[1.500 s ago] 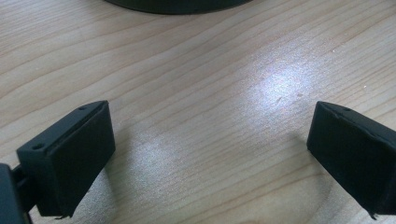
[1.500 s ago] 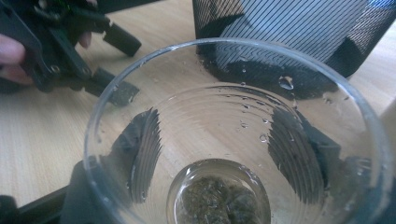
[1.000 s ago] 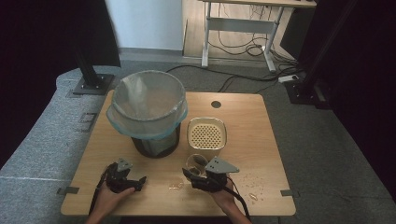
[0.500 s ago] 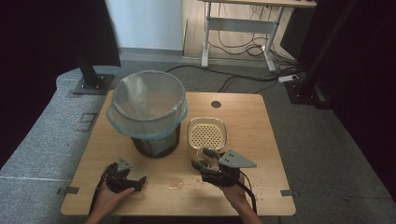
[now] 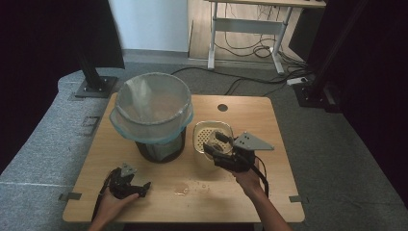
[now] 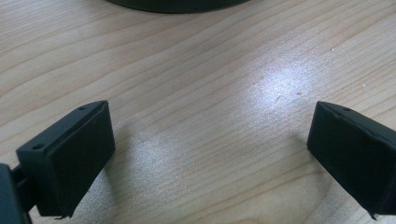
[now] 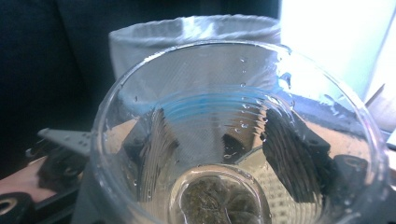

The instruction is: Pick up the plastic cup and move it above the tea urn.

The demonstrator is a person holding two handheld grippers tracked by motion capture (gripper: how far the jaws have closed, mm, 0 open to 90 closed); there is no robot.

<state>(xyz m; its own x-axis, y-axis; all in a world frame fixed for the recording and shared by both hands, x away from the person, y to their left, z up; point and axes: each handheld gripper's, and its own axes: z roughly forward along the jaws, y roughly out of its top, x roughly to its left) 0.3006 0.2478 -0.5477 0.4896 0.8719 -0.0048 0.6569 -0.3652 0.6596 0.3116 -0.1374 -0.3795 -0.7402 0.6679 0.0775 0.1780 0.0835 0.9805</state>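
I have the clear plastic cup (image 7: pixel 238 135) clamped in my right gripper (image 5: pixel 217 150), lifted just right of the bin (image 5: pixel 153 111), over the yellow strainer (image 5: pixel 211 134); dark wet dregs sit in its ribbed, droplet-beaded bottom; I judge the next move calls for tipping it out; my left gripper (image 5: pixel 139 188) rests in front of the bin on the grained wooden table (image 6: pixel 201 74), jaws wide, holding nothing.

left gripper (image 5: pixel 126 183): black, grey plate, square matte pads (image 6: pixel 70 158) | right gripper (image 5: pixel 226 155): black, grey triangular plate, black cable | forearms were bare
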